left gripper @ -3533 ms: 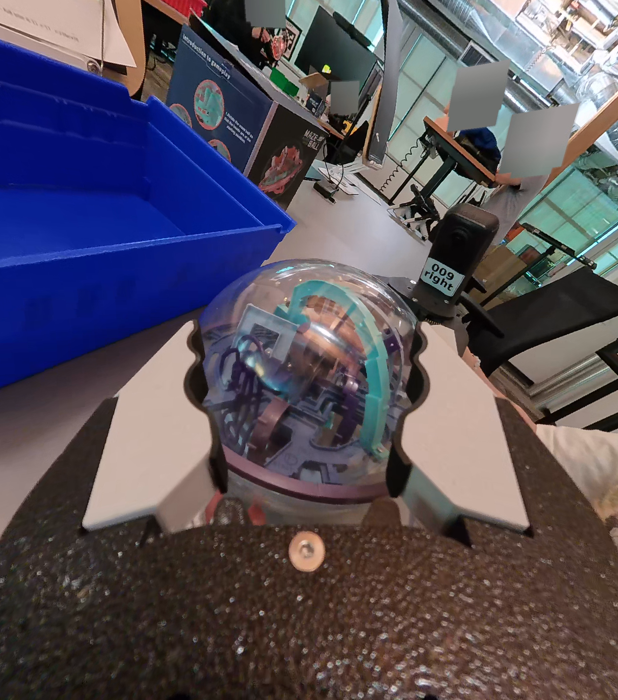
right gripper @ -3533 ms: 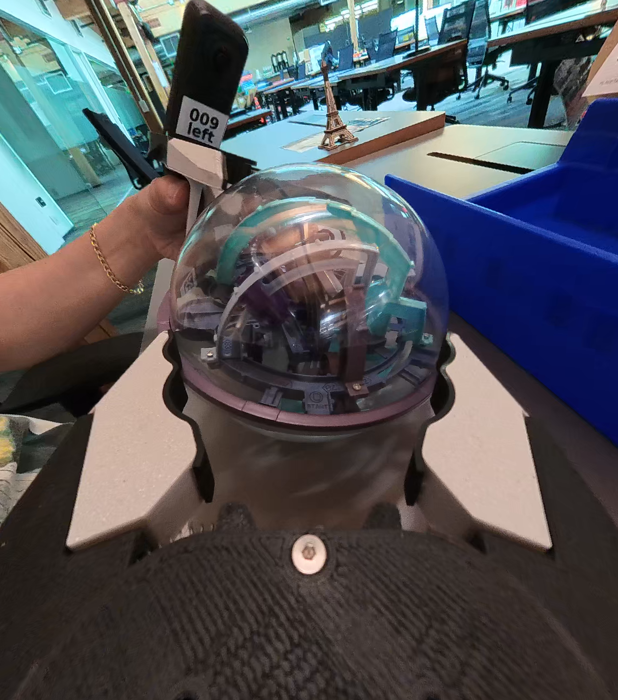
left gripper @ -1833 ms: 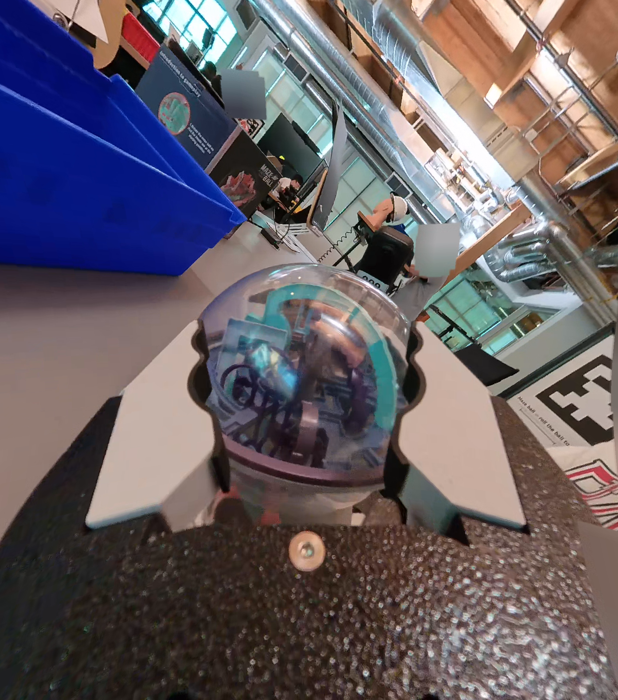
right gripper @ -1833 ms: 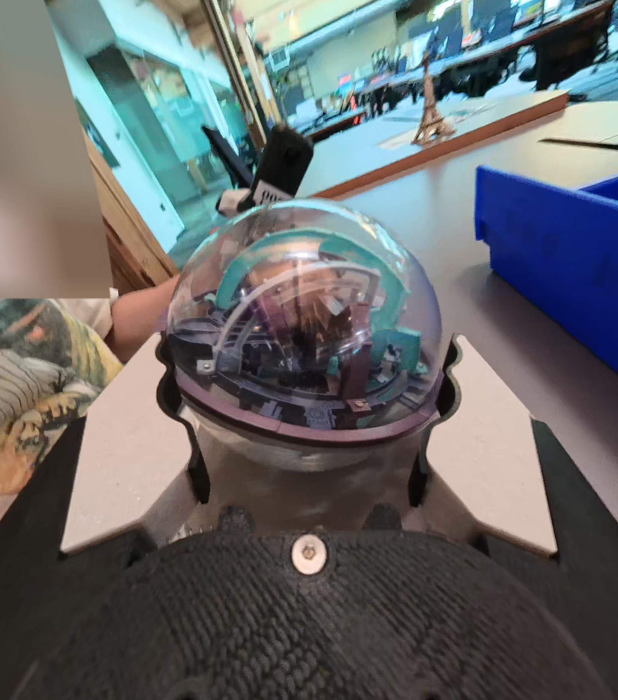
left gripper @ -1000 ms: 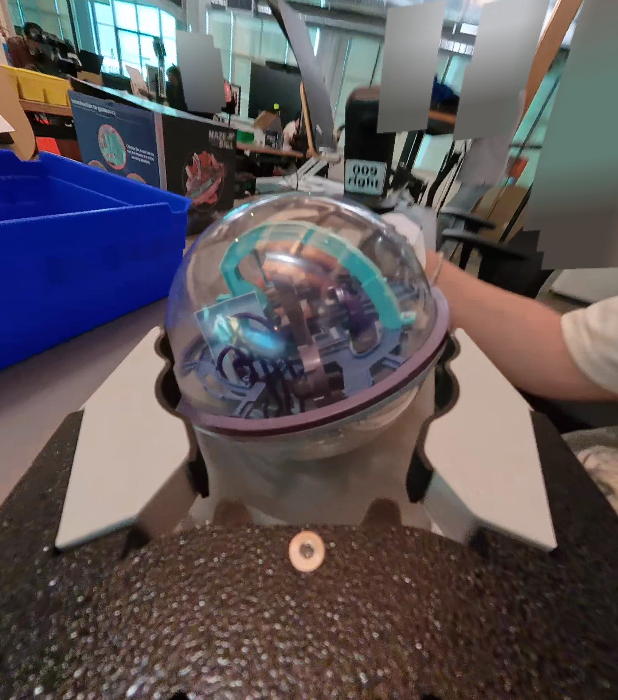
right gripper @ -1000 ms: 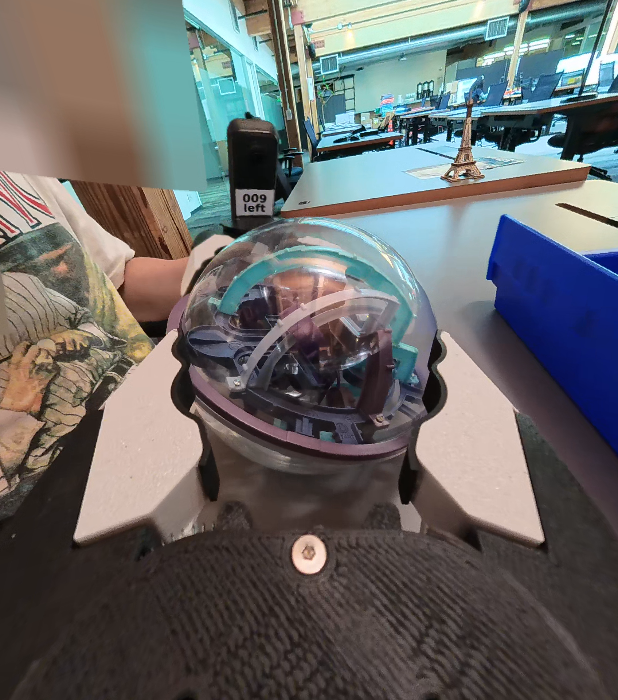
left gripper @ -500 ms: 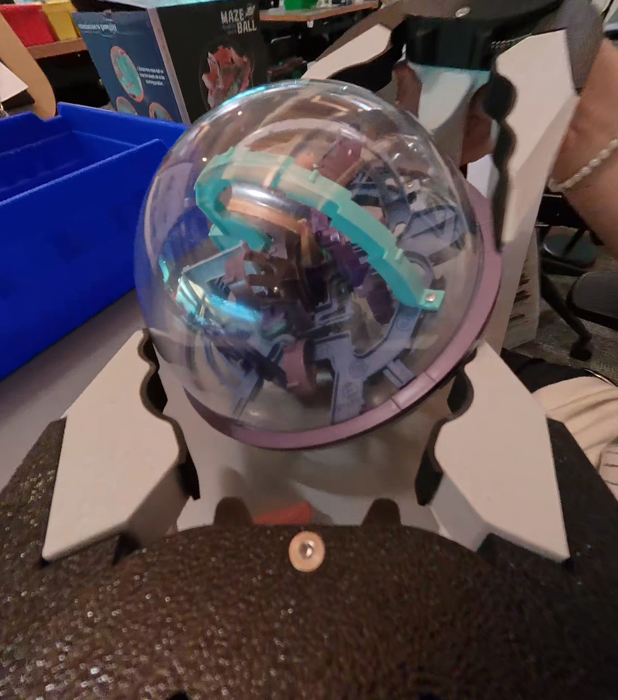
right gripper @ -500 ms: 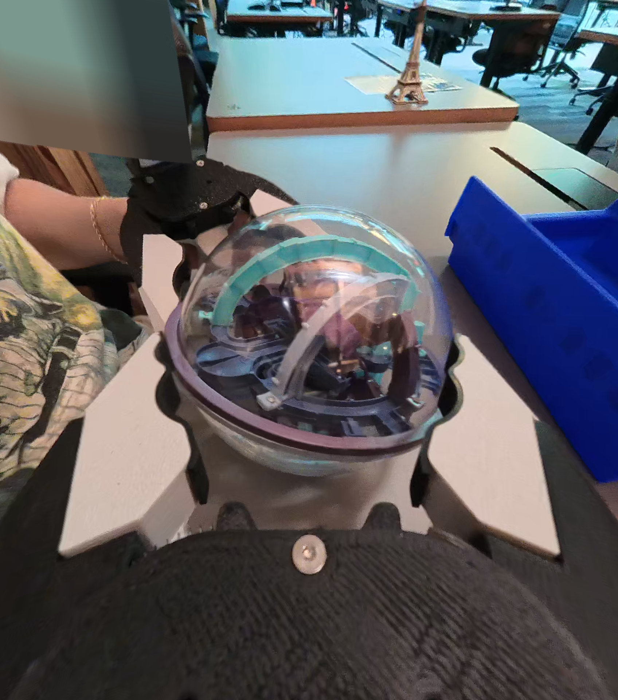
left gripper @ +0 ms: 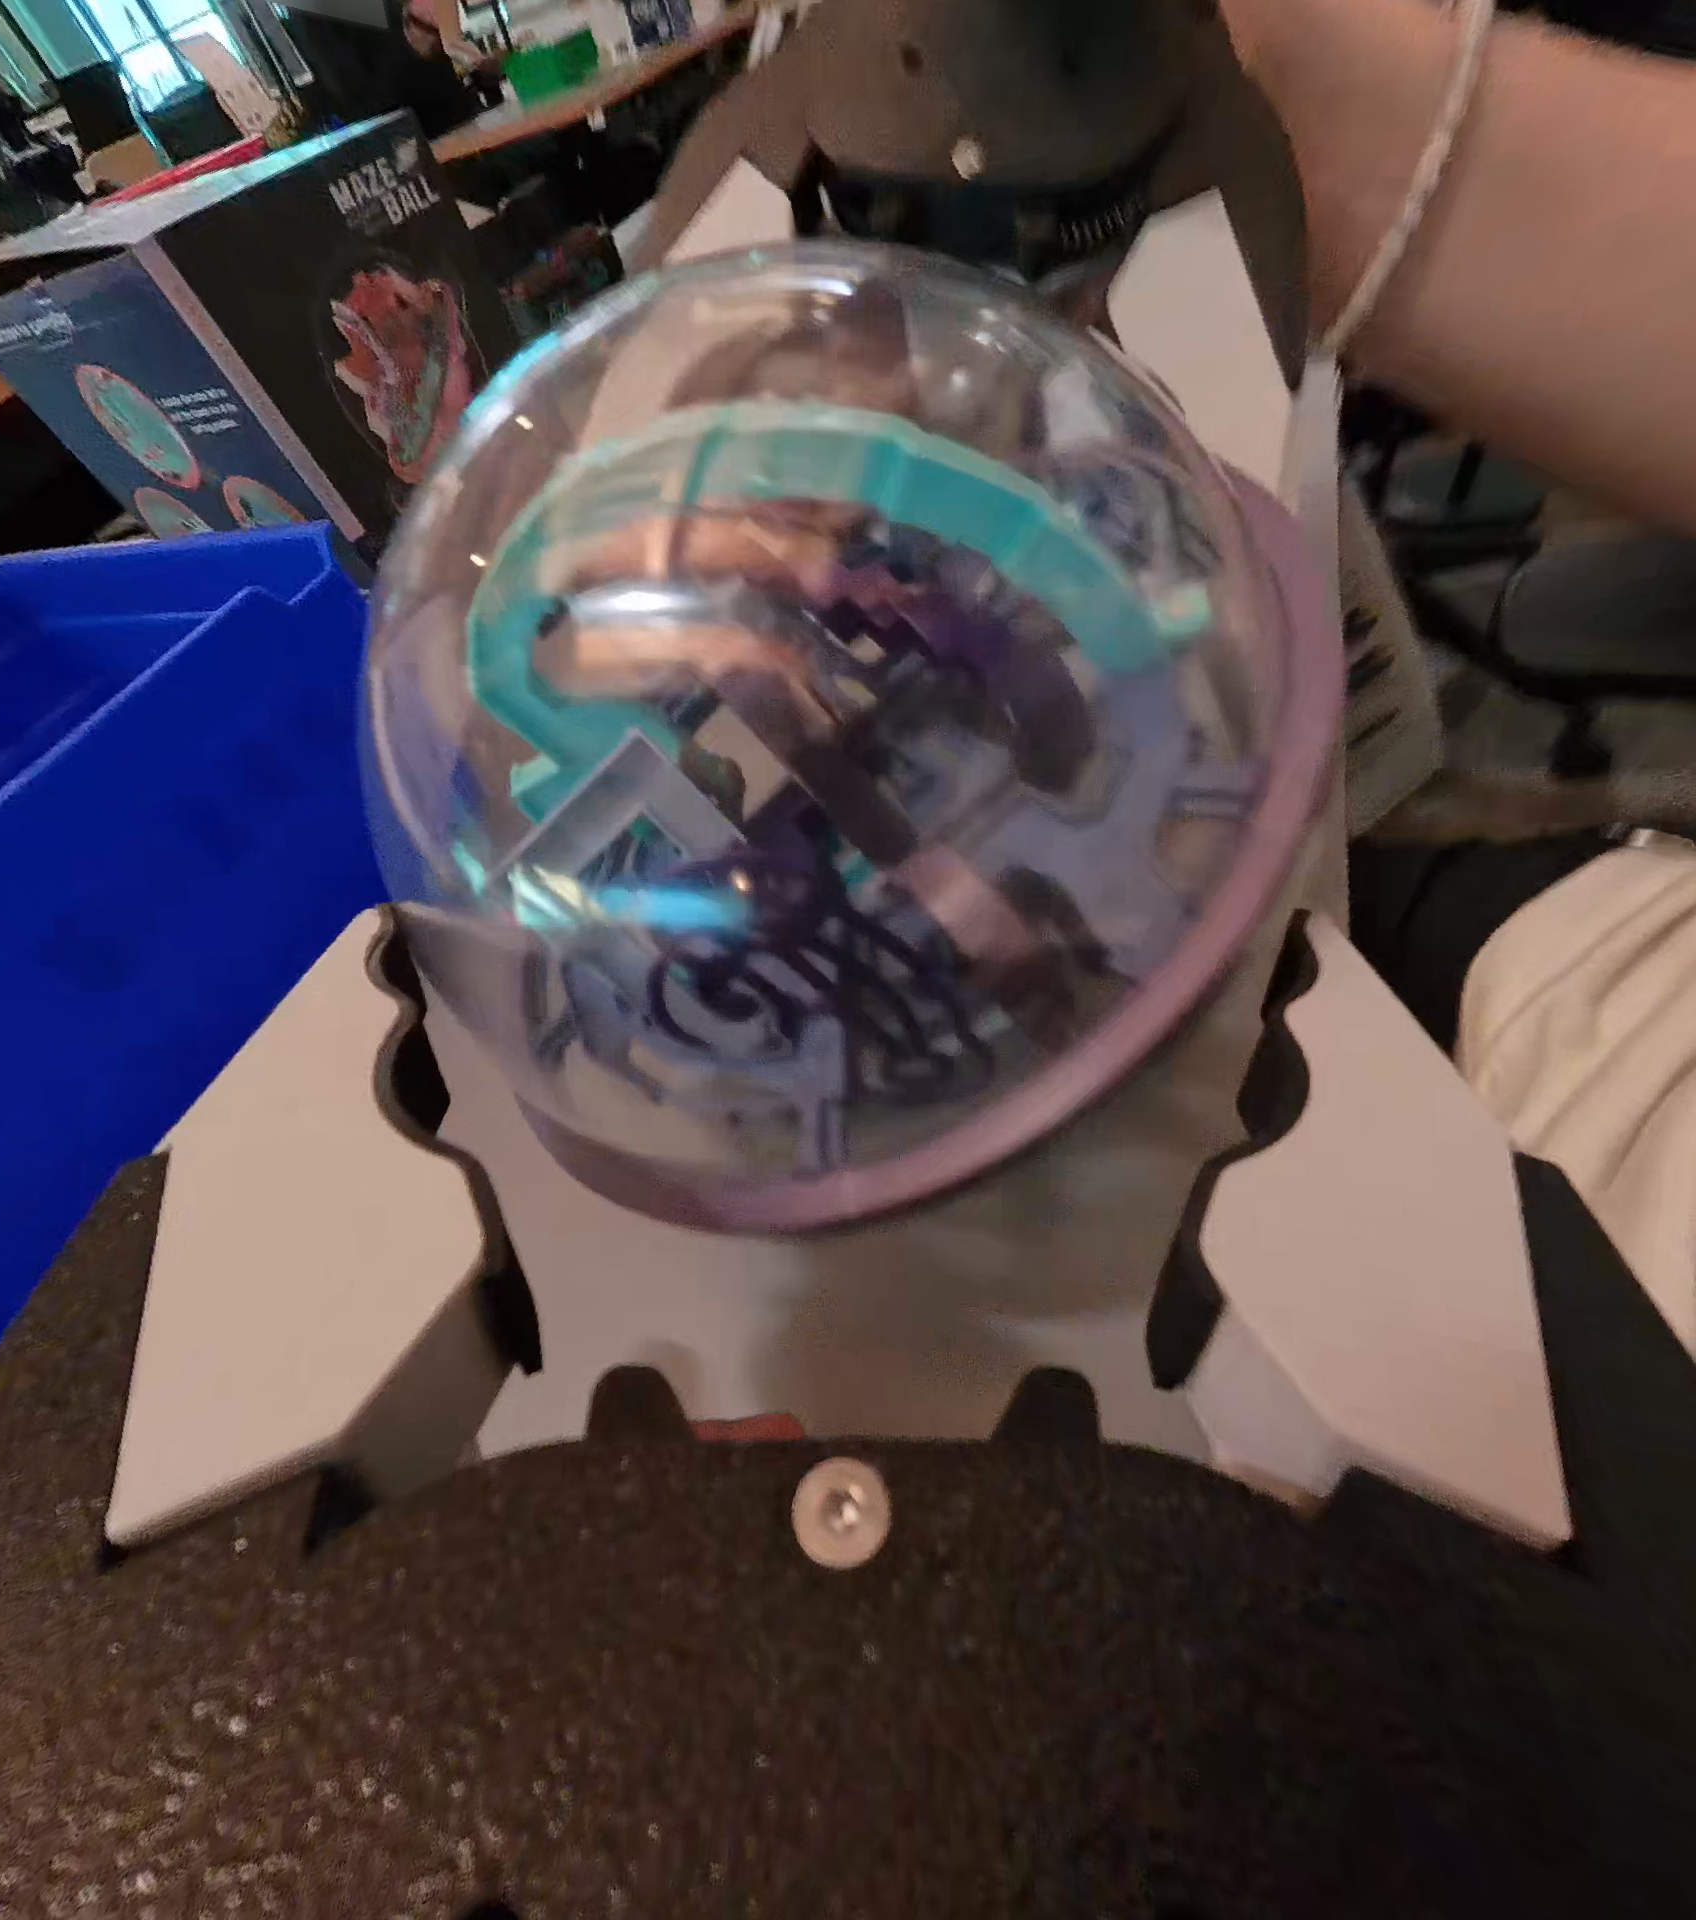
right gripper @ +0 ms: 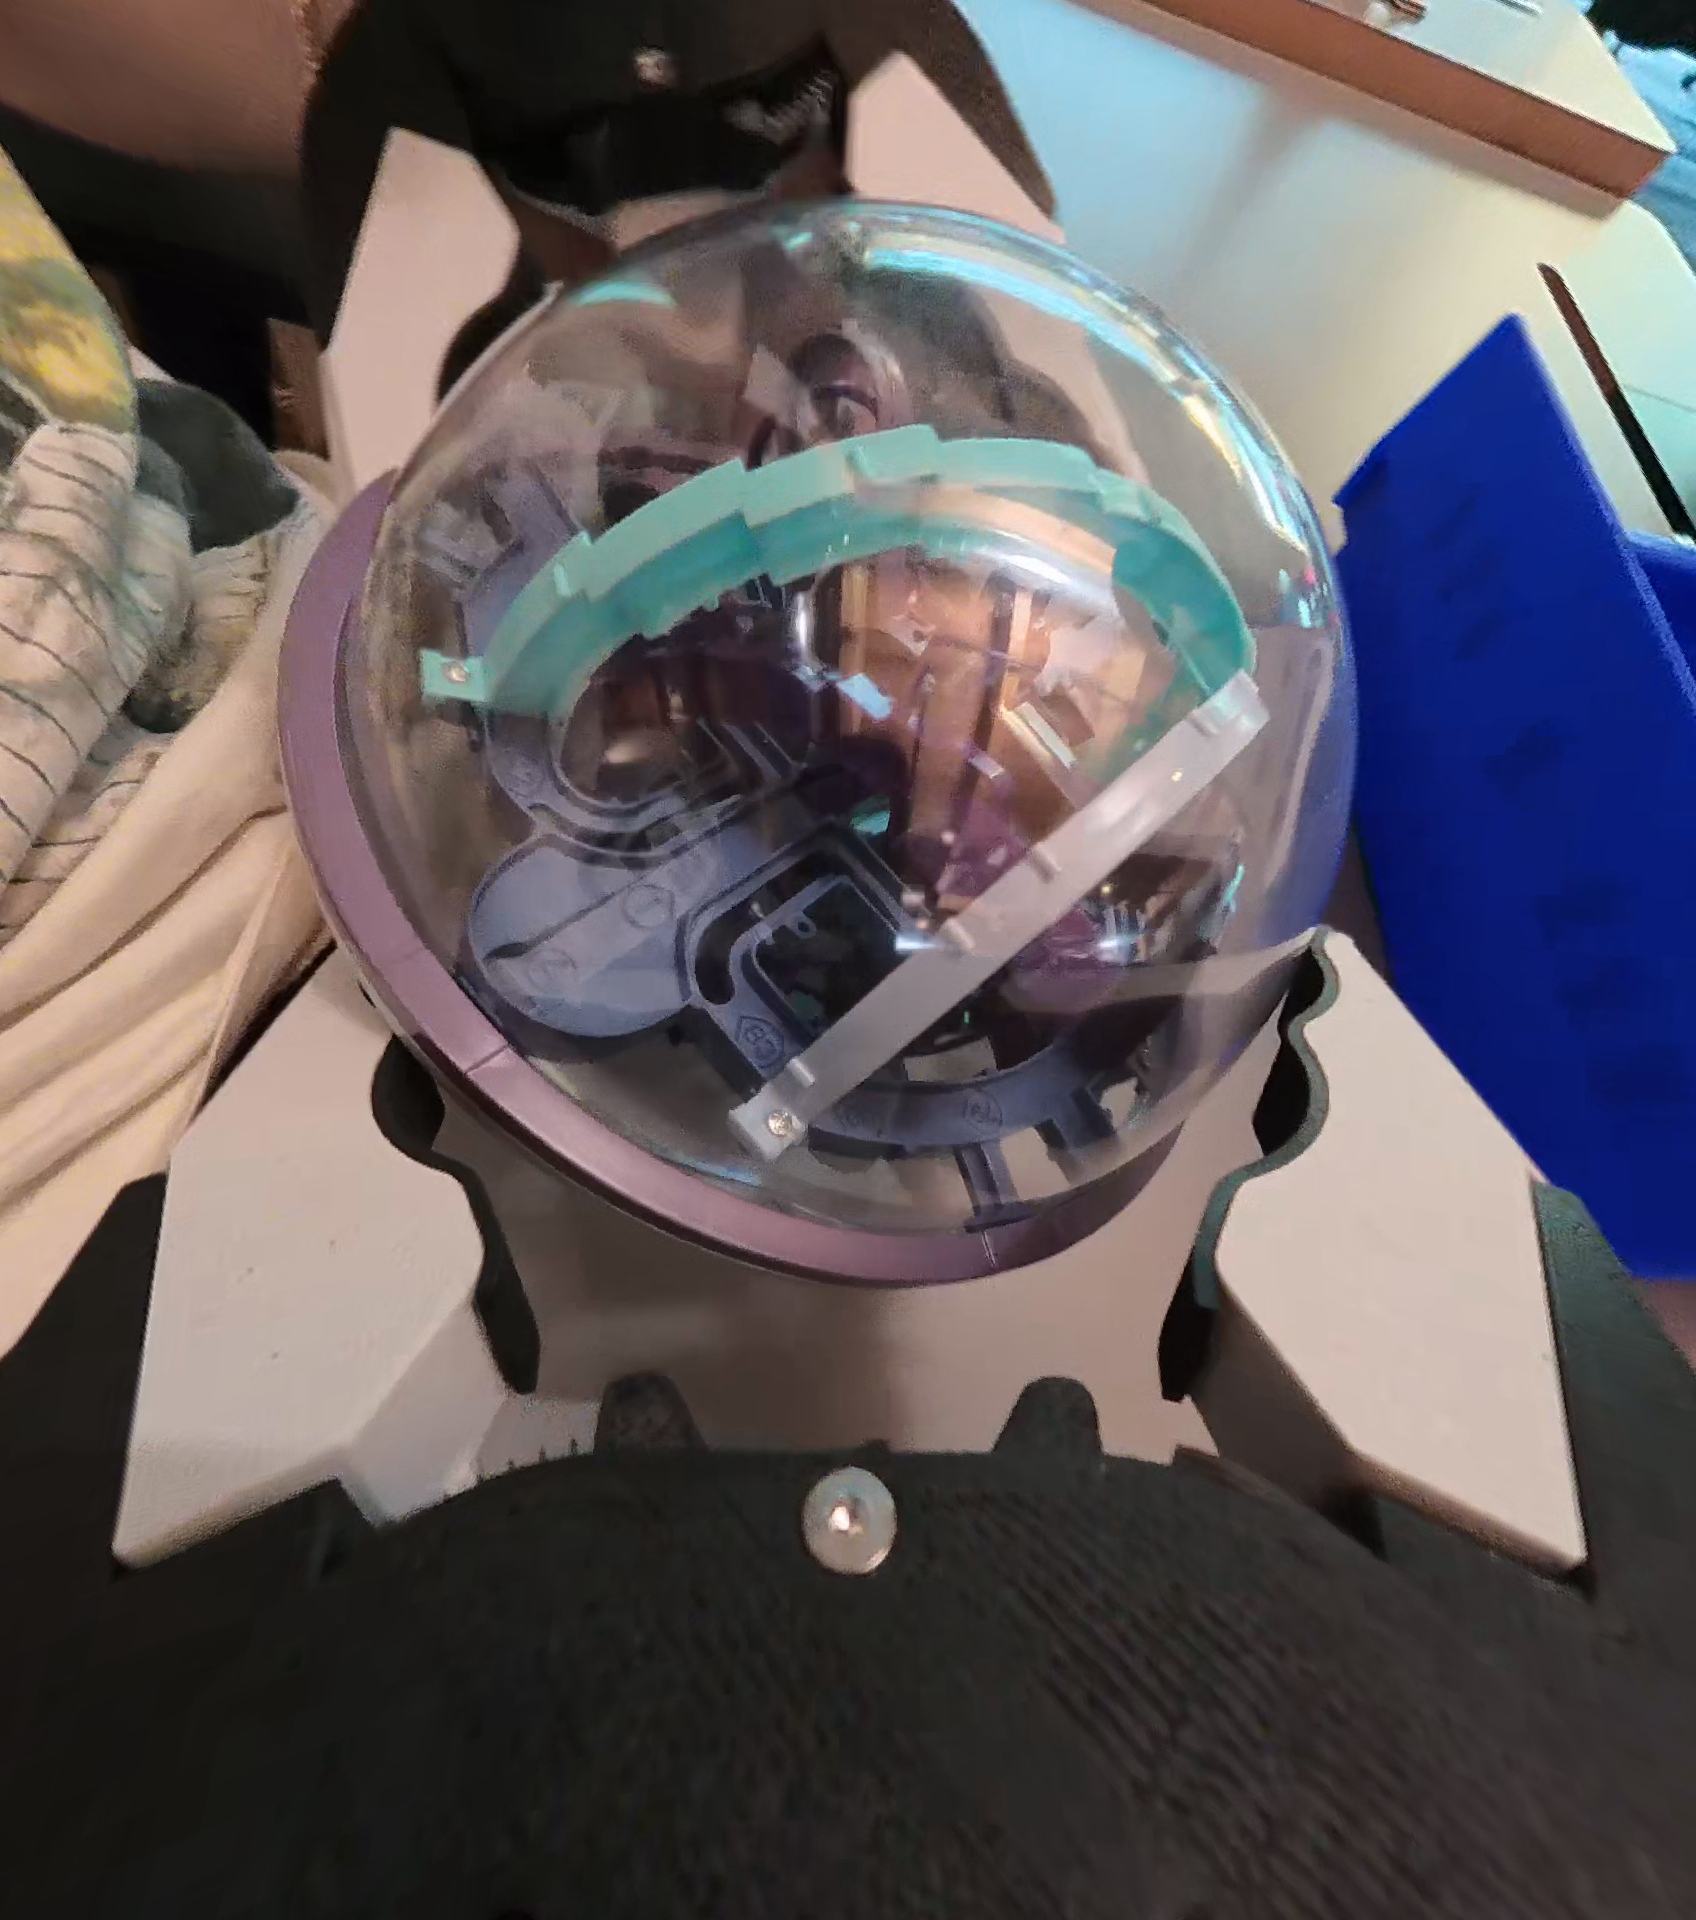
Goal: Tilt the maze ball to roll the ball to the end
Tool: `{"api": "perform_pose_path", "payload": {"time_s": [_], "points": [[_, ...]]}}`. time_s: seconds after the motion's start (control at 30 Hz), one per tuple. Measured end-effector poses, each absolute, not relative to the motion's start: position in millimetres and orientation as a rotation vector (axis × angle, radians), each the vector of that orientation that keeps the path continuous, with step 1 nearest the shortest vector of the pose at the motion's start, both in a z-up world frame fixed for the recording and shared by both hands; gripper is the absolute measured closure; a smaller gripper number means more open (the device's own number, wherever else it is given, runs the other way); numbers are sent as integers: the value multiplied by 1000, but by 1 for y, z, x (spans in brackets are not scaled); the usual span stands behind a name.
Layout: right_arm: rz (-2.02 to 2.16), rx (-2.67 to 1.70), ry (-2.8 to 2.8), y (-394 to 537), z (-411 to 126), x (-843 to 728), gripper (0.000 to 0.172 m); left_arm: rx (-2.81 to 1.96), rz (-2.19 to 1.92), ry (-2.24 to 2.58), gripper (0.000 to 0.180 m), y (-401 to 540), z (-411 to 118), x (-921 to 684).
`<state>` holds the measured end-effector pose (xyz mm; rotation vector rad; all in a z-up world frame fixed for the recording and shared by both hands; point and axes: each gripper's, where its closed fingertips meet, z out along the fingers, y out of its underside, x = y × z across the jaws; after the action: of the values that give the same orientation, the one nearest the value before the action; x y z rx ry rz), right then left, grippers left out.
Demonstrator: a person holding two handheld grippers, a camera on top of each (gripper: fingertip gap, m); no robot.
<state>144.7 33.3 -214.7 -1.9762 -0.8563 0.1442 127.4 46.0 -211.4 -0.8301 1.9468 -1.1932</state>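
Since half a second before, the clear plastic maze ball with a purple equator band and teal track [left gripper: 844, 748] had rolled further over, its band now slanting steeply across both of my views. Nearest my left camera, the left gripper [left gripper: 844, 1049] stood spread wide, its grey fingers [left gripper: 304, 1174] cradling the sphere's lower half, dark wavy inner edges against the shell. My right gripper [right gripper: 849, 1049] was likewise wide apart and clamped on the same ball [right gripper: 823, 748] from the opposite side, the rim seated against its fingers [right gripper: 1363, 1174]. The ball hung between the two, off the table. I could not pick out the small ball inside. Beyond it lay the blue plastic bin [right gripper: 1571, 831] and, farther off, the dark printed cardboard box [left gripper: 231, 364].
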Motion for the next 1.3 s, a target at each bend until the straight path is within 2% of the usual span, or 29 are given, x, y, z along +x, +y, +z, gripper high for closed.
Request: {"api": "perform_pose_path", "payload": {"time_s": [0.13,0.53,0.7,0.87,1.13,1.23,1.3], "points": [[144,-1967,-903,35,-219,148,14,-855,-1287,1880,23,43,-205,135],[7,-1986,-685,25,-219,175,18,-1045,-1015,1888,23,48,-211,134],[198,-1770,-571,25,-189,141,20,-1117,-982,1851,24,46,-210,137],[37,-1869,-646,35,-209,151,15,-1056,-880,1892,25,43,-215,139],[83,-1881,-763,26,-216,158,15,-729,-1032,2067,34,44,-199,120],[112,-1872,-791,28,-216,155,15,-696,-1108,2018,24,56,-185,137],[111,-1889,-818,31,-223,153,15,-676,-1241,2089,23,46,-187,139]]}}
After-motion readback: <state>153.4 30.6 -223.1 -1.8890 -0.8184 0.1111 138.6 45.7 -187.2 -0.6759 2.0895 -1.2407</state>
